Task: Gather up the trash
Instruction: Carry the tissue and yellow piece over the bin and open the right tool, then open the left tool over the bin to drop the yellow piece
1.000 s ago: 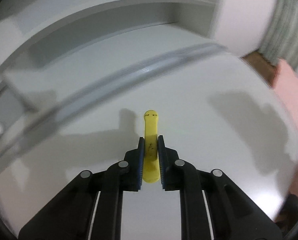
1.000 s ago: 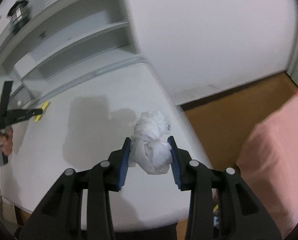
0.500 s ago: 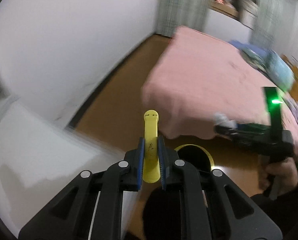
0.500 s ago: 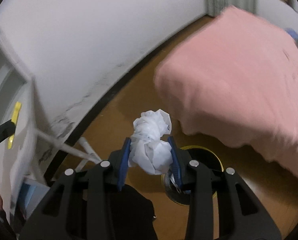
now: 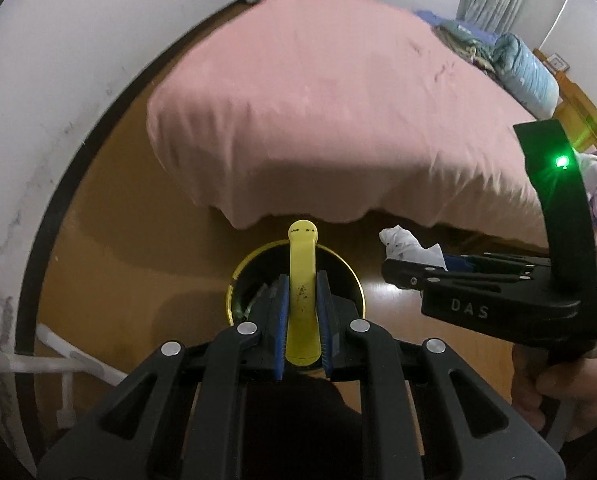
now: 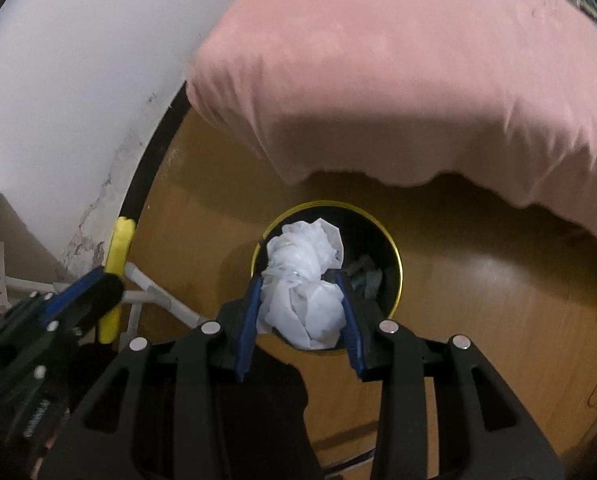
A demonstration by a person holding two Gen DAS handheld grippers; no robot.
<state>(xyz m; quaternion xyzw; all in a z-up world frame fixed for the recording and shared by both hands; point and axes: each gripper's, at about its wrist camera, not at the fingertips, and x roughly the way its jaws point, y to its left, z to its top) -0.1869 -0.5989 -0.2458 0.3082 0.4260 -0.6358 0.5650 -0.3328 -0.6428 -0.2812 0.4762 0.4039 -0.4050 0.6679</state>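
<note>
My left gripper (image 5: 301,280) is shut on a flat yellow plastic strip (image 5: 302,276) and holds it over a round black bin with a gold rim (image 5: 234,280) on the wooden floor. My right gripper (image 6: 301,280) is shut on a crumpled white paper wad (image 6: 302,296), held over the same bin (image 6: 394,264), which has some trash inside. The right gripper and its wad (image 5: 406,242) show at the right of the left wrist view. The left gripper's yellow strip (image 6: 116,256) shows at the left of the right wrist view.
A bed with a pink cover (image 5: 318,104) overhangs just behind the bin. A white wall with a dark baseboard (image 5: 46,216) runs along the left. White table legs (image 5: 54,364) stand at lower left. Bedding is piled at the far end of the bed (image 5: 522,68).
Both grippers swung from the white desk to the floor, each keeping its load. They now hang over the bin, which has come closer and centred under them.
</note>
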